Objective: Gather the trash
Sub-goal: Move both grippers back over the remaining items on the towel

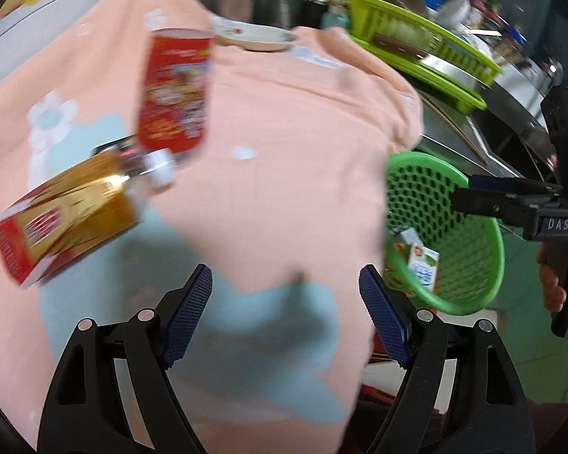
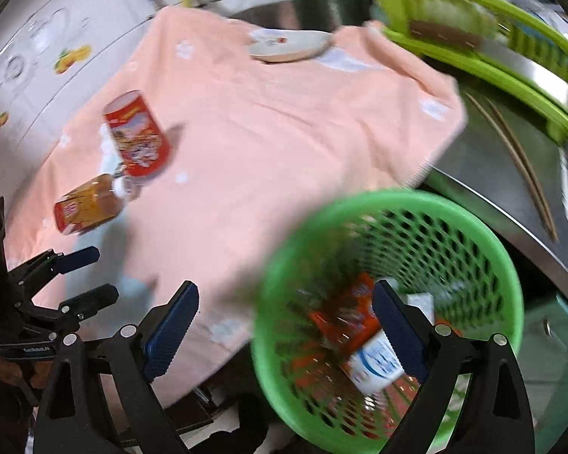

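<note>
A red can (image 1: 176, 92) (image 2: 138, 134) stands on the peach cloth (image 1: 284, 121) (image 2: 265, 132). A bottle with a gold and red label (image 1: 68, 215) (image 2: 87, 206) lies on its side next to it. A green mesh basket (image 1: 462, 227) (image 2: 435, 227) beyond the cloth's right edge holds a white carton (image 1: 422, 265), a white cup (image 2: 375, 363) and an orange wrapper (image 2: 354, 314). My left gripper (image 1: 286, 314) is open and empty over the cloth. My right gripper (image 2: 284, 325) is open and empty at the basket's rim; it also shows in the left wrist view (image 1: 473, 193).
A white plate (image 1: 253, 36) (image 2: 287, 43) sits at the cloth's far edge. A lime green dish rack (image 1: 420, 49) (image 2: 492, 49) stands on the steel counter (image 2: 492, 174) at the right. A tiled wall (image 2: 38, 56) lies to the left.
</note>
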Available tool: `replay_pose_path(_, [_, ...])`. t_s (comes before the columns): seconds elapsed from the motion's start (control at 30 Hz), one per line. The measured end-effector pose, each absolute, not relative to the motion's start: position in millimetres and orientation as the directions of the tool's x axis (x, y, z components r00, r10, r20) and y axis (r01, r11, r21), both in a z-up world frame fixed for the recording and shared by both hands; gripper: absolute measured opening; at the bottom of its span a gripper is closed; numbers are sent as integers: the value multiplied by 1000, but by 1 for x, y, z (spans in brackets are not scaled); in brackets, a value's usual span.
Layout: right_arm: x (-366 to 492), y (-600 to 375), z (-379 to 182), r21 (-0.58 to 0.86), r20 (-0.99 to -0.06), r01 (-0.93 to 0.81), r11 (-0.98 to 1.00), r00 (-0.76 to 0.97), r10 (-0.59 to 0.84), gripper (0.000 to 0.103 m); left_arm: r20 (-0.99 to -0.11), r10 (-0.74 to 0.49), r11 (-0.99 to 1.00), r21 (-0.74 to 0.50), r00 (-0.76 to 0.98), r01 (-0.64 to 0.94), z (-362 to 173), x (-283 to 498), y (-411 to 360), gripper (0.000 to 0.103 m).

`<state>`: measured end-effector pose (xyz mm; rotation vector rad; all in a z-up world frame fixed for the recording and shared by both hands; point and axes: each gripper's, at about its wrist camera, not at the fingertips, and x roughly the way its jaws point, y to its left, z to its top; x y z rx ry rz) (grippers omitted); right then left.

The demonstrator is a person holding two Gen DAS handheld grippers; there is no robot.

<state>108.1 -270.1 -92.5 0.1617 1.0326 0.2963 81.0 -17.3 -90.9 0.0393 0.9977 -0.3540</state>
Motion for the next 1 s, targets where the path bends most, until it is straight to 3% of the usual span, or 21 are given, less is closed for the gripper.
replay_pose_path(0.47, [156,-167,-70,302,-776,-357,884,447,446,90,-801,-141,985,-55,582,163,-70,68,68,82])
replay_pose_path(1.0, [215,-97,-68,338,-749,-384,859,442,493,90,-796,-87,996,-63,598,61,-70,51,136,82])
